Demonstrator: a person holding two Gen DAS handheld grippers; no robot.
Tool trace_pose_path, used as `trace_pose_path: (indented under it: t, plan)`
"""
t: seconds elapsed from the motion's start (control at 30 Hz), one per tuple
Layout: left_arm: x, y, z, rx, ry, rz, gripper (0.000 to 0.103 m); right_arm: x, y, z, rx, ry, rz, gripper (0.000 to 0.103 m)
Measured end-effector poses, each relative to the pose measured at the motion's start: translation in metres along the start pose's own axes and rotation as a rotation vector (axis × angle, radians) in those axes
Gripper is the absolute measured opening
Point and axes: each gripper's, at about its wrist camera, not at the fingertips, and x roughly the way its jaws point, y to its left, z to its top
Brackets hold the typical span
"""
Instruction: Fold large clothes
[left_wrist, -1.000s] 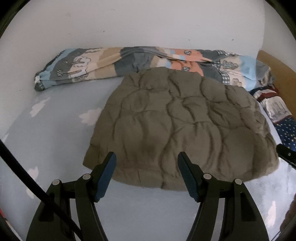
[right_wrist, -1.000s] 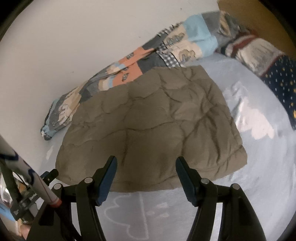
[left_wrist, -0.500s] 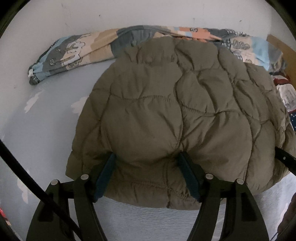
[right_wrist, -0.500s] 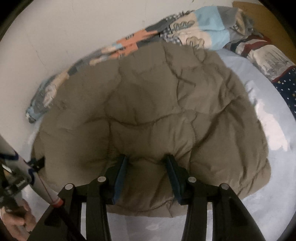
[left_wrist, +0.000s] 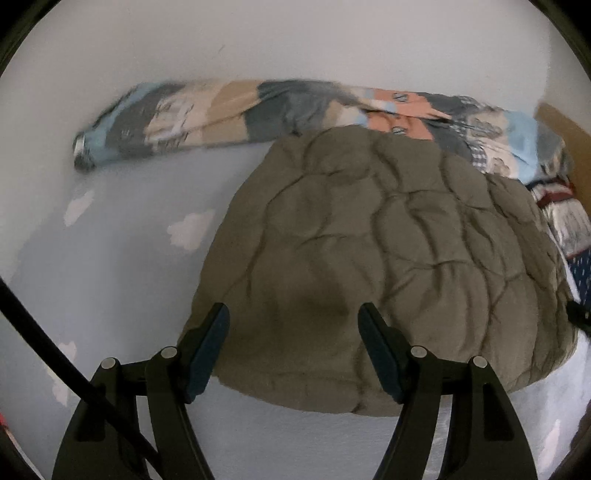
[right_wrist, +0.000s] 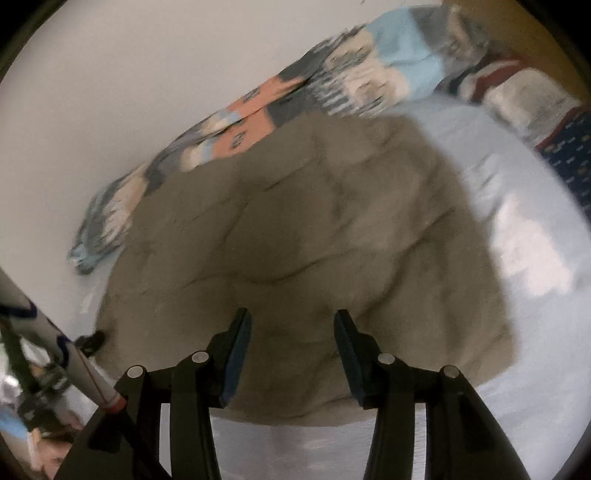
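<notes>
one quilted jacket (left_wrist: 376, 258), two spread grippers above.

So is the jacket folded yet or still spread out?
Folded, apparently: the jacket lies as a compact quilted block on the bed, no sleeves or collar showing.

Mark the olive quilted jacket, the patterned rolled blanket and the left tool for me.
olive quilted jacket (left_wrist: 388, 251), left wrist view, middle of its top panel.
patterned rolled blanket (left_wrist: 229, 110), left wrist view, tan patch.
left tool (left_wrist: 293, 314), left wrist view, between fingertips.
</notes>
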Motion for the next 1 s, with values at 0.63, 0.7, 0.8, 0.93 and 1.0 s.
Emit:
trace_pose_path:
  t: [0.63, 0.7, 0.8, 0.93, 1.0]
  plan:
    - [-0.001, 0.005, 0.003, -0.038, -0.035, 0.082, 0.073, 0.0, -0.07, 0.004, 0.243, 0.038, -0.008, 0.052]
    - [-0.003, 0.011, 0.005, -0.066, -0.032, 0.075, 0.073, -0.017, -0.074, 0.01, 0.237, -0.014, -0.048, 0.056]
    - [0.008, 0.024, 0.006, -0.109, 0.021, 0.09, 0.073, -0.031, -0.089, 0.013, 0.257, -0.046, -0.083, 0.058]
    - [0.033, 0.035, -0.002, -0.156, 0.136, 0.097, 0.073, -0.032, -0.113, 0.01, 0.322, -0.029, -0.086, 0.058]
    - [0.036, 0.033, -0.003, -0.145, 0.139, 0.109, 0.073, -0.024, -0.12, 0.007, 0.355, 0.007, -0.058, 0.058]
